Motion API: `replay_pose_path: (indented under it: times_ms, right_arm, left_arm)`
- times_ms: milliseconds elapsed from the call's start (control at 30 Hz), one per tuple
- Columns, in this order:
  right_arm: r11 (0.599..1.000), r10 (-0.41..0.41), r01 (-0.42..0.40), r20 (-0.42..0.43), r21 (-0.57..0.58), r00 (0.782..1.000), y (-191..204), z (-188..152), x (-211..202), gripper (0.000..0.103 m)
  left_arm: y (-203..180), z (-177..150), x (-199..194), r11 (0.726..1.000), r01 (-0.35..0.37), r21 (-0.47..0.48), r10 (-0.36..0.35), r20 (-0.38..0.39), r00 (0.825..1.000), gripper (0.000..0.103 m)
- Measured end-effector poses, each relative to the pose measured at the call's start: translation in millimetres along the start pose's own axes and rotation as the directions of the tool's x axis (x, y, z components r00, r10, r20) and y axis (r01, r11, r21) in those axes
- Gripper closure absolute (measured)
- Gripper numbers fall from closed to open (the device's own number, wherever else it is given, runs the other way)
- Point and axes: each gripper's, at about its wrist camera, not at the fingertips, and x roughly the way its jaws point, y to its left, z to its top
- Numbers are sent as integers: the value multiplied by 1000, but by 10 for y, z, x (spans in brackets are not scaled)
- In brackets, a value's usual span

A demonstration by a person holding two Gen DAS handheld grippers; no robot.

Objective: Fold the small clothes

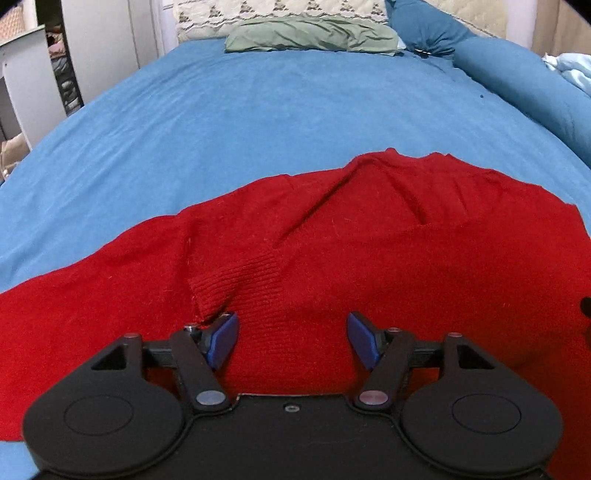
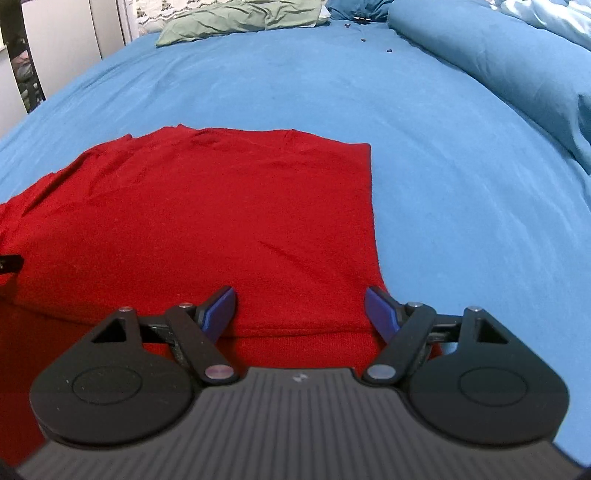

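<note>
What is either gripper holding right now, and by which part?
Nothing. The left gripper and the right gripper both stand open over the red sweater, which lies on the bed; no pad presses the cloth.

The red sweater (image 1: 332, 240) is a fine matt knit, faintly fuzzy, with a ribbed cuff (image 1: 236, 284) at lower centre of the left view. Under it the blue bedsheet (image 2: 461, 184) looks like soft matt cotton, perhaps jersey. The green pillow (image 1: 310, 35) at the top is crinkled thin cloth. The left gripper (image 1: 291, 339) is matt black plastic with shiny metal pivot pins and smooth blue pads (image 1: 225, 339); the right gripper (image 2: 301, 314) has a grooved grey casing.
</note>
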Motion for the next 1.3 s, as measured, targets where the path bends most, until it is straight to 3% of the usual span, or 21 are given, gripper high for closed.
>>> replay_pose_path:
  times_ms: [100,267,333,367,400,500,633,767,867,1067,1167,1233,1300]
  right_arm:
    - [1000,4,-4,-7,-1,1000,19,106,-97,12]
    - [997,24,-20,54,-75,998,219,392,-680,10]
    - [995,51,-45,60,-93,997,376,504,-921,2]
    - [993,75,-69,61,-98,995,469,550,-1030,0]
    - [991,95,-89,60,-99,994,574,585,-1109,0]
    - [984,160,-155,49,-87,986,950,664,-1269,0]
    - [977,200,-197,26,-83,979,1557,606,-1265,0]
    - [968,247,-247,-14,-51,969,2126,503,-1125,0]
    - [961,275,-276,-33,-13,961,2412,438,-1031,0]
    - [959,282,-283,-65,-6,957,2685,267,-944,0]
    - [959,275,-278,-58,-48,960,2720,208,-960,0]
    - [960,271,-274,-53,-63,961,2721,175,-965,0]
    - [961,268,-271,-51,-58,962,2723,132,-948,0]
  left_arm:
    - [32,90,-126,998,7,-56,-8,-14,1000,32]
    - [226,204,-696,992,-15,-123,18,16,1000,30]
    - [421,175,-940,985,-21,-170,27,32,999,23]
    - [574,141,-1065,977,-22,-213,30,35,999,6]
    - [713,125,-1103,969,-27,-247,37,34,999,0]
    - [1208,-7,-1267,939,-53,-340,67,30,997,0]
    - [1927,-198,-1396,900,-145,-411,159,1,987,0]
    - [2613,-426,-1421,839,-213,-501,236,-18,972,0]
    - [3044,-633,-1370,779,-241,-579,260,-53,964,3]
    - [3527,-978,-1090,676,-217,-704,227,-81,971,28]
    - [3620,-996,-1031,664,-211,-717,261,-43,964,35]
    - [3621,-981,-1020,673,-219,-706,287,-24,958,39]
    - [3642,-948,-972,679,-241,-693,315,-21,949,52]
